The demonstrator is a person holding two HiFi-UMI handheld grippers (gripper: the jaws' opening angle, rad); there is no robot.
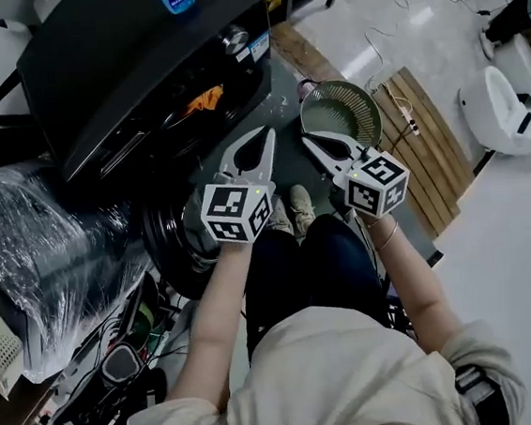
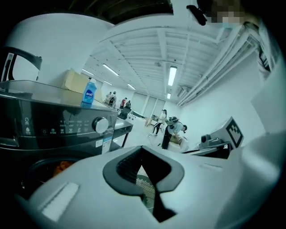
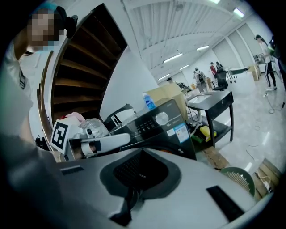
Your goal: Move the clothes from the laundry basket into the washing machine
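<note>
Near the washing machine [image 1: 136, 60], the left gripper [image 1: 263, 136] and right gripper [image 1: 309, 142] were held up. Both were squeezed shut, empty.

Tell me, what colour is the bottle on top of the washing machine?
The bottle is blue, seen best in the left gripper view.

The right gripper [image 3: 142, 153] has its jaws pressed together with nothing between them, only the dark ribbed pads showing. Just beyond its tip stands the black washing machine [image 3: 156, 123], with a silver knob [image 3: 161, 118] on its panel. On top of the machine sit a blue bottle [image 3: 149, 101] and a cardboard box [image 3: 169, 95]. Left of the machine is the left gripper [image 3: 125, 139]; to the machine's lower right, at the picture's edge, is a round green laundry basket [image 3: 239, 178].
</note>
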